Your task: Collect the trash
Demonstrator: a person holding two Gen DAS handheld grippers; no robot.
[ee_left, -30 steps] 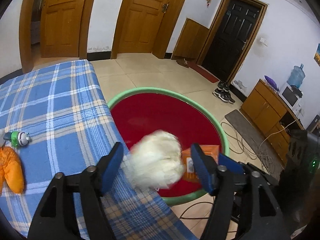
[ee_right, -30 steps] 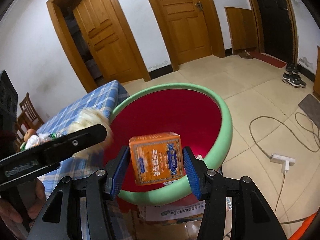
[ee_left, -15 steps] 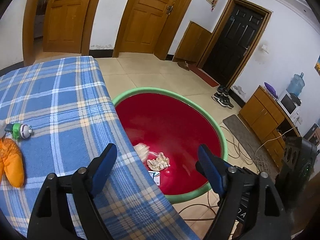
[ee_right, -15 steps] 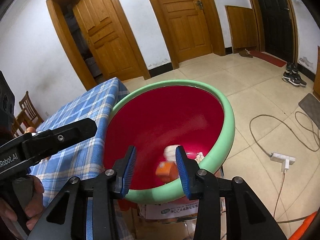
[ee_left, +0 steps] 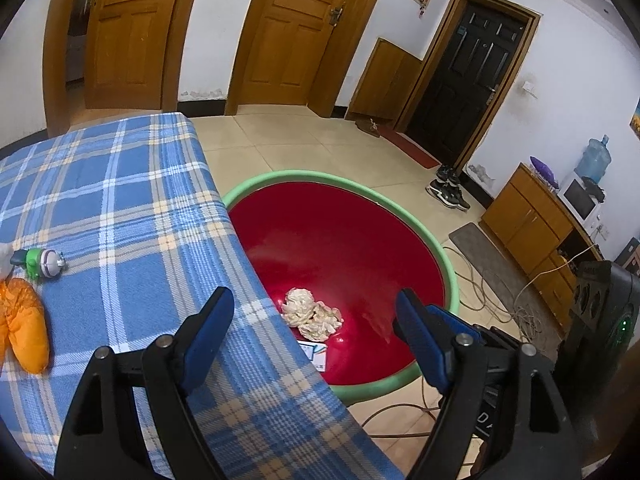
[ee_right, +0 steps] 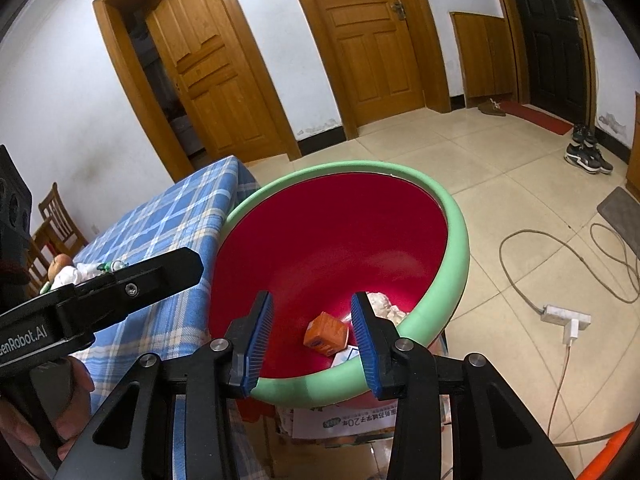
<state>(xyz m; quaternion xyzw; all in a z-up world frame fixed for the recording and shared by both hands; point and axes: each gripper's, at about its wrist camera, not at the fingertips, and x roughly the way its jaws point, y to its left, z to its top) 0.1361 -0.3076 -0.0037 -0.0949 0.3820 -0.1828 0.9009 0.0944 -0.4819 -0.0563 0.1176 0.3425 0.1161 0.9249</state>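
A red basin with a green rim [ee_left: 340, 178] stands beside the blue plaid table [ee_left: 120, 200]. Crumpled white paper [ee_left: 312, 314] lies on the basin's bottom, and a white printed card [ee_left: 316, 354] shows by the table's edge. In the right wrist view an orange box [ee_right: 326, 334] lies tilted in the basin [ee_right: 456, 248] next to the paper [ee_right: 380, 302]. My left gripper [ee_left: 312, 300] hangs open and empty over the table edge and basin. My right gripper [ee_right: 312, 300] is above the near rim with its jaws fairly close together and nothing between them.
An orange toy [ee_left: 24, 328] and a green-white toy [ee_left: 40, 264] lie on the table. Cables [ee_left: 480, 292] and a power strip [ee_right: 566, 316] lie on the tiled floor. A printed carton [ee_right: 352, 420] sits under the basin. Shoes [ee_left: 448, 192] and a cabinet [ee_left: 532, 220] stand at the right.
The left gripper let go of the white paper wad and the right gripper let go of the orange box; both dropped into the basin. The left jaws widened, the right jaws narrowed.
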